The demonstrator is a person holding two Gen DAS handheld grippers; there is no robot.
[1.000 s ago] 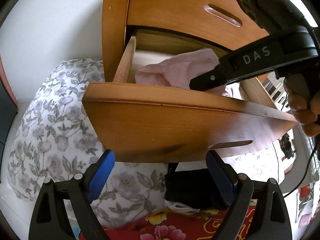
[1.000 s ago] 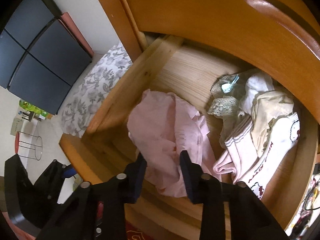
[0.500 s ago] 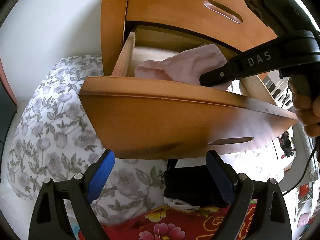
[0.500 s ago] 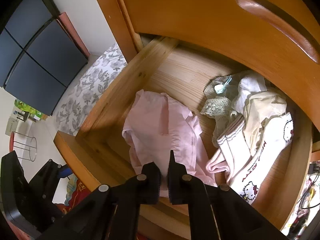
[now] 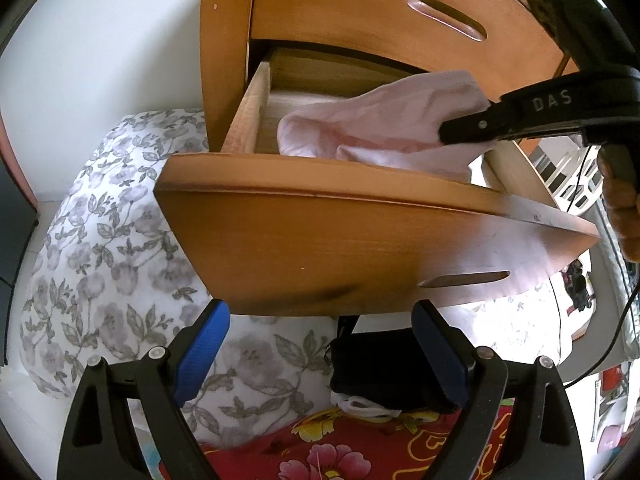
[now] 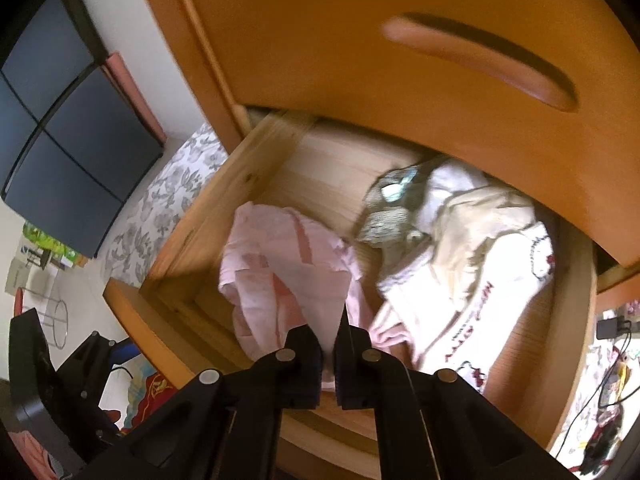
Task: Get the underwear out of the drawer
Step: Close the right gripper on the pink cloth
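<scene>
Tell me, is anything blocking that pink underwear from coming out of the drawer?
Nothing visible does. The right claw is shut on the pink underwear, which is lifted above the drawer's front panel. The closed drawer above sits farther back. The left claw hangs open below the panel.

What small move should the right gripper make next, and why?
Probably lift further, up and back over the drawer front. The right gripper is shut on the pink underwear, but its lower folds hang inside the drawer.
</scene>
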